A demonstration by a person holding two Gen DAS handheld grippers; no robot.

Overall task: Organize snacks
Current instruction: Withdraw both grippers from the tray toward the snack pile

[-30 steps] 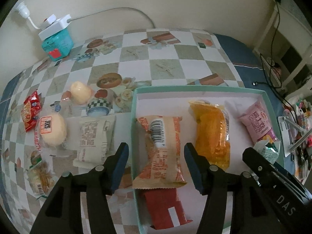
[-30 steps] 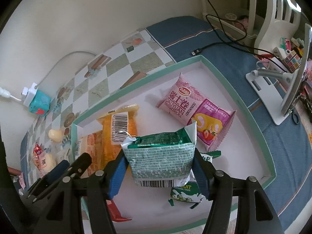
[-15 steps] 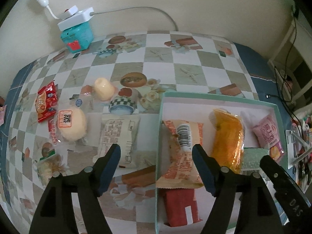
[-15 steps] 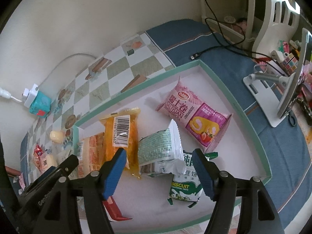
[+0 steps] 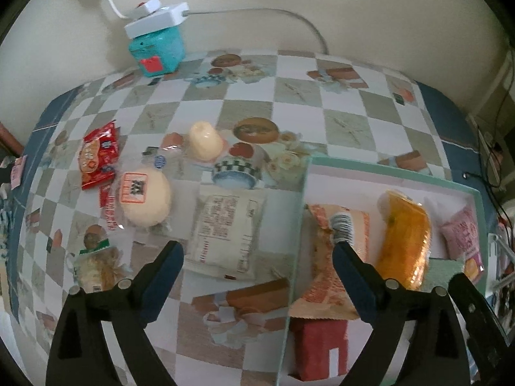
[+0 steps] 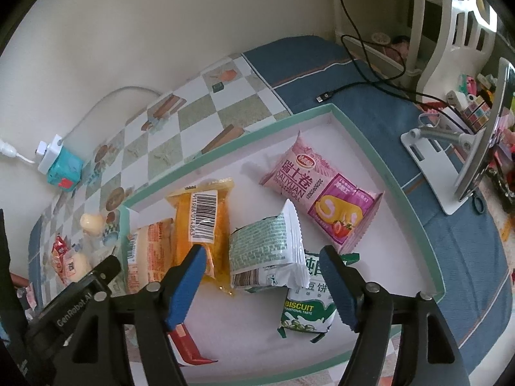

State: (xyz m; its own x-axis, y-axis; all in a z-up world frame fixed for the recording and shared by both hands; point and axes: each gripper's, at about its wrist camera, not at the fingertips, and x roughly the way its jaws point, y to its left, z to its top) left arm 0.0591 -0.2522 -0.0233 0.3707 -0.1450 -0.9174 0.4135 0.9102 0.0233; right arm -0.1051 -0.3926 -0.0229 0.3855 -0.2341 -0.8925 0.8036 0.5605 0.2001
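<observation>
My left gripper point(image 5: 256, 262): fingers spread wide, grasping nothing, hovering over the checkered tablecloth point(image 5: 299, 106) just left of the tray edge.
My right gripper point(image 6: 262, 271): fingers spread, holding nothing, above the tray.
Tray point(image 6: 397, 177): green-rimmed, white inside, holding six snacks.
Readable print: pink pack point(image 6: 317, 191) says "DALIYUAN"; green pack point(image 6: 305, 308) says "BISCUIT"; orange pack point(image 6: 202, 222) shows a barcode.
Green-white pack point(image 6: 265, 251): lying on its side between my right fingertips' line and the pink pack, partly over the biscuit pack.
Still outside: white printed pack point(image 5: 225, 231), round bun point(image 5: 145, 197), red pack point(image 5: 98, 154), pale cup point(image 5: 206, 141).
Around: teal box point(image 5: 157, 50) with a white adapter by the wall.
Other gripper's lettering: "GenRobot.AI".
</observation>
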